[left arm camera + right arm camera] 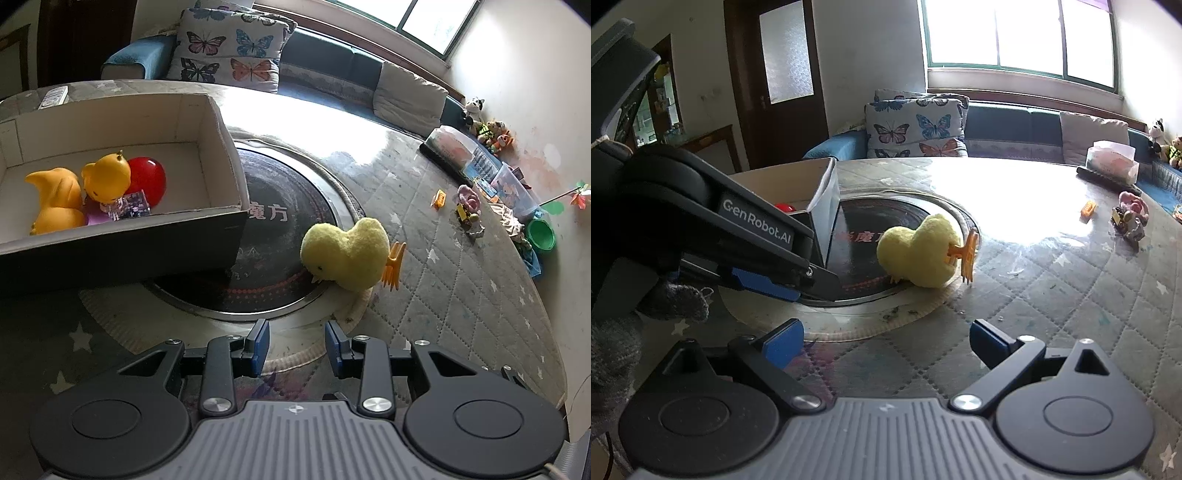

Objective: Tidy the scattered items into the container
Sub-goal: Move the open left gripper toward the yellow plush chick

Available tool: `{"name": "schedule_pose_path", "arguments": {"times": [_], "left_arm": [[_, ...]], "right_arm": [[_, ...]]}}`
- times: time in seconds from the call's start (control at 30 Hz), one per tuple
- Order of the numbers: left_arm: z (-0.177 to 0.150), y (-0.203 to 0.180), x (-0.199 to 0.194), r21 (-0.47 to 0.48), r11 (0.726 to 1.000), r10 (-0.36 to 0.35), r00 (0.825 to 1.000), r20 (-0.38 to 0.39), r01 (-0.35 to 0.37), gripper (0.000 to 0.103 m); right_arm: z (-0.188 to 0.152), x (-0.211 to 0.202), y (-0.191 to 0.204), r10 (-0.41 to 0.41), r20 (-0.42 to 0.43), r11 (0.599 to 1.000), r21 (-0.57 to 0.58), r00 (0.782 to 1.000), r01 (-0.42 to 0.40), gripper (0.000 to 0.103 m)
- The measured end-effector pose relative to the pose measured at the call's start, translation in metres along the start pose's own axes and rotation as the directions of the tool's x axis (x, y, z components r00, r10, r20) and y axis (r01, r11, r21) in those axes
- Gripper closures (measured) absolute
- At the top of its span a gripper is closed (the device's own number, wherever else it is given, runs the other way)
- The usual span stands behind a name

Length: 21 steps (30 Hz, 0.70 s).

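A yellow plush chick (345, 258) with orange feet lies on its side on the table, at the rim of a round black plate; it also shows in the right wrist view (921, 254). A cardboard box (227, 146) to its left holds two orange rubber toys (105, 177), a red ball (147, 179) and a small clear item. The box corner shows in the right wrist view (827, 192). My left gripper (297, 345) is open and empty, short of the chick. My right gripper (886, 341) is open wide and empty, also short of the chick. The left gripper shows from the side in the right wrist view (768, 284).
A round black inset plate (280, 236) sits mid-table. Small toys (469, 206), an orange piece (439, 198), a tissue box (452, 147), a clear bin (513, 188) and a green bowl (541, 234) lie at the far right. A sofa with butterfly pillows (229, 51) is behind.
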<state>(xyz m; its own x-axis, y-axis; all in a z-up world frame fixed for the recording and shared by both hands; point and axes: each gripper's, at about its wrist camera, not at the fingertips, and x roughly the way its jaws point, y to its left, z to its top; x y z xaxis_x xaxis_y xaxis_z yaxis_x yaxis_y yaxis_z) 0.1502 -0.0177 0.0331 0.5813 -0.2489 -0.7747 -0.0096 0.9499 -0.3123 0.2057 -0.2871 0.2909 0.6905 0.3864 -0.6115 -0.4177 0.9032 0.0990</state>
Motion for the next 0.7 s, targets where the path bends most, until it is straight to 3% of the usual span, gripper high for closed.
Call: {"name": "schedule_pose_path", "arguments": {"times": [0.7], "left_arm": [[0.016,-0.002,0.022,0.000,1.000,0.002,1.000,-0.018,-0.002,0.067]], "right_arm": [[0.009,0.026,-0.016,-0.007,-0.033,1.000,0.009,0.999,0.007,0.005]]}}
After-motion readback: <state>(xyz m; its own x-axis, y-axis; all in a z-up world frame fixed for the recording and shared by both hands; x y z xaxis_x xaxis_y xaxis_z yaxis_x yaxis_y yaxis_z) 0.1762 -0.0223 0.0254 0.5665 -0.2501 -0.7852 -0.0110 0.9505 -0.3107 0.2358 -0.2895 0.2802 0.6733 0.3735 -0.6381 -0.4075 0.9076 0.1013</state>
